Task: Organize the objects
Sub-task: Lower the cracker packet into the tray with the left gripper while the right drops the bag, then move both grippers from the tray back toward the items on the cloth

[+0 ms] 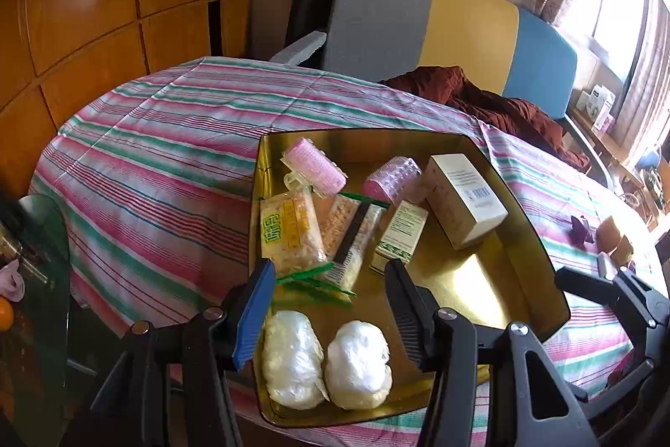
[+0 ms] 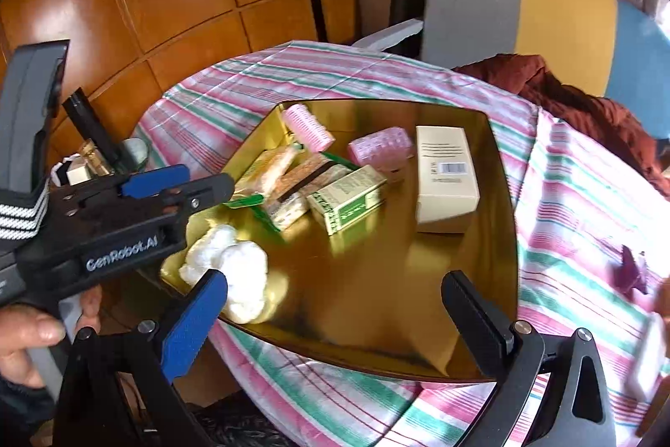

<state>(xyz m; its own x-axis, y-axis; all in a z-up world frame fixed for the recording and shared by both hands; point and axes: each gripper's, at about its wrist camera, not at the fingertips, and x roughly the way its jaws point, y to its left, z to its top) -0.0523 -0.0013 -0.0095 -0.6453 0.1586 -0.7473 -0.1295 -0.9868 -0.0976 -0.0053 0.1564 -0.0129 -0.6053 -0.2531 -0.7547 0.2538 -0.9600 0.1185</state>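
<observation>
**Gold tray loaded on striped counter; both grippers empty**

A gold tray (image 1: 494, 279) sits on the counter (image 1: 159, 162), which is covered by a pink, green and white striped cloth. The tray lies toward the counter's near edge.

Tray contents:
- Two pink rollers: one (image 1: 320, 164) near the tray's far left corner, one (image 1: 391, 176) just to its right.
- A cream box (image 1: 465, 197) toward the far right side, barcode face up.
- A green box (image 1: 400, 231) near the tray's centre, just beside the cream box.
- Two snack packs (image 1: 293, 231), side by side along the left edge, touching each other.
- Green clips (image 1: 312, 281) at the near ends of the packs.
- Two white bundles (image 1: 358, 363) in the near left corner, side by side.

Off the tray, a purple item (image 1: 582, 229) lies on the cloth near the counter's right edge. Its kind cannot be told.

Left gripper (image 1: 331, 315): jaws spread wide, holding nothing, positioned over the tray's near left corner above the bundles. In the right wrist view a hand (image 2: 33, 334) grips its handle.

Right gripper (image 2: 339, 315): jaws spread wide, holding nothing, positioned over the tray's near edge.
</observation>
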